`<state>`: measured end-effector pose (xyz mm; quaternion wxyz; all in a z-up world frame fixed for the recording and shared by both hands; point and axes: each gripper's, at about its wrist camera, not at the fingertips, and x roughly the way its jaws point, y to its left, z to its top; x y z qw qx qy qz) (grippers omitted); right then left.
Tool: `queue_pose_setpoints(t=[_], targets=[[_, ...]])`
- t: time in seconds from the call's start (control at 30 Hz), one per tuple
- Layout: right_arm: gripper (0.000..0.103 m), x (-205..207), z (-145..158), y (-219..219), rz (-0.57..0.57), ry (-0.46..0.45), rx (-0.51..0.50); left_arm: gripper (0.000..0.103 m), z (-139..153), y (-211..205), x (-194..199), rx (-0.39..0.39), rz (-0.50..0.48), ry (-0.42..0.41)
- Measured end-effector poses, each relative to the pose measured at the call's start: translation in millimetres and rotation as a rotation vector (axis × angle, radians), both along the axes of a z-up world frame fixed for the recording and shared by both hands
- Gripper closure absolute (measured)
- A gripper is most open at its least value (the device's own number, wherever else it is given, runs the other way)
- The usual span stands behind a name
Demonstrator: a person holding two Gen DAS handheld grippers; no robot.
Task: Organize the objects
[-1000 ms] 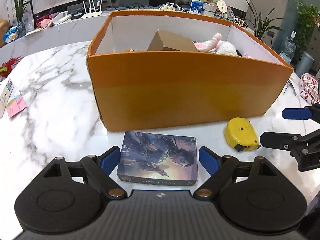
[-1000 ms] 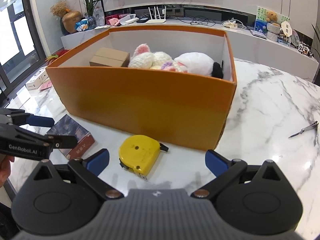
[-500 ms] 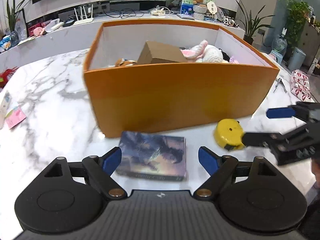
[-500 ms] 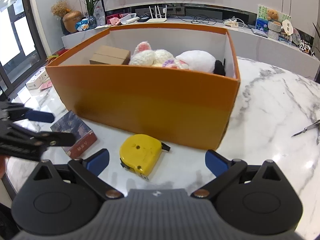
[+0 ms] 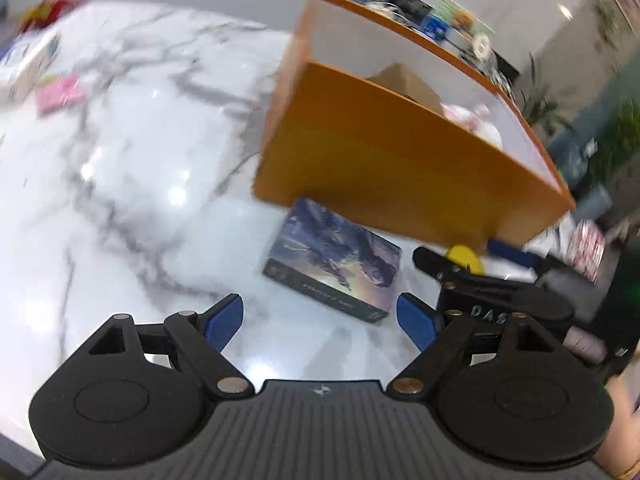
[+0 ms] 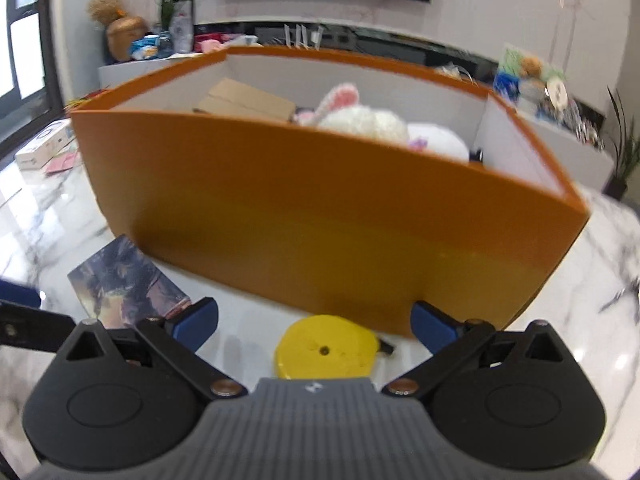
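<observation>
Right tongs (image 6: 314, 324) spread, straddling yellow tape measure (image 6: 326, 354) at lower centre, ready to pinch. Left tongs (image 5: 320, 320) spread, aimed at card box (image 5: 332, 266) mid-frame on counter (image 5: 120, 168). Orange box (image 6: 320, 216) behind, probably the destination; view blurred.

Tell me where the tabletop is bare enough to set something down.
Bare marble table lies left of the orange box, out to the pink card. The strip before the box is crowded: illustrated box, yellow tape measure, both open grippers.
</observation>
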<state>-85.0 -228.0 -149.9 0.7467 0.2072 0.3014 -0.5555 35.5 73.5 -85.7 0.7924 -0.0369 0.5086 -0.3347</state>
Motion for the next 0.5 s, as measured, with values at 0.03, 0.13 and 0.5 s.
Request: queue_pose_setpoints(t=[0.03, 0.13, 0.5], targets=[[0.001, 2.9, -1.4, -0.7, -0.017, 0.006, 0.002, 0.004, -1.3, 4.9, 4.0, -0.013, 0.030, 0.023], [0.001, 14.3, -3.7, -1.3, -0.003, 0.006, 0.016, 0.004, -4.2, 14.9, 13.6, -0.058, 0.092, 0.080], [0.001, 33.2, -0.2, 31.8, 0.204, 0.107, 0.020, 0.004, -9.8, 16.0, 32.4, -0.130, 0.163, 0.151]])
